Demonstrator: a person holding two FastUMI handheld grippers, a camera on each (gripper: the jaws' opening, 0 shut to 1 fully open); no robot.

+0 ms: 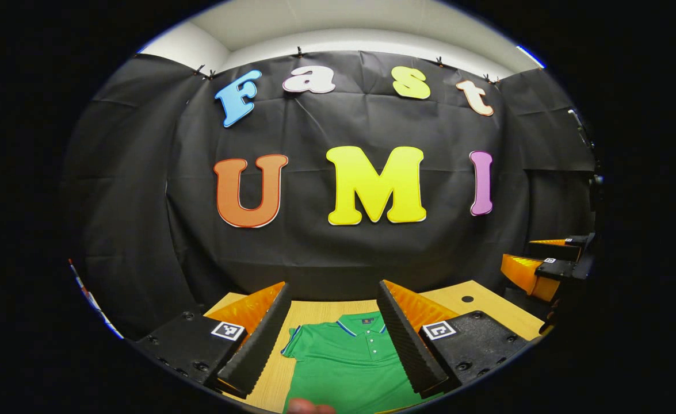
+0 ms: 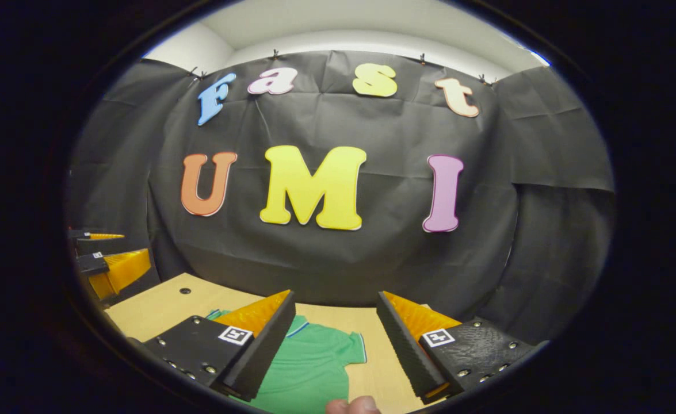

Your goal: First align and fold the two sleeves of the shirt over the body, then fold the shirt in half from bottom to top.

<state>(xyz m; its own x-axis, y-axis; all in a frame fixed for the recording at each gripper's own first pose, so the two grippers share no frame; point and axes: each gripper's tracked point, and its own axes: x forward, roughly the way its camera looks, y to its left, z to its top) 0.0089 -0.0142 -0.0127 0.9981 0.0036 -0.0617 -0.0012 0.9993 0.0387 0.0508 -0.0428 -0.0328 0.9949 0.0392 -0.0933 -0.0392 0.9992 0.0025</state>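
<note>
At six o'clock in both views, my fingertip (image 1: pixel 310 407) edges in. Just beyond, my left gripper (image 1: pixel 335 339) and right gripper (image 2: pixel 335 345) hang spread wide, pinching nothing. Between their fingers the green shirt (image 1: pixel 349 365) lies flat on the wooden table (image 1: pixel 487 302), collar toward twelve o'clock, both sleeves out. Farther off hangs the black cloth wall (image 1: pixel 343 253).

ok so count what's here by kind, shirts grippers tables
green polo shirt: 1
hand-held gripper: 2, left and right
wooden table: 1
total: 4
</note>
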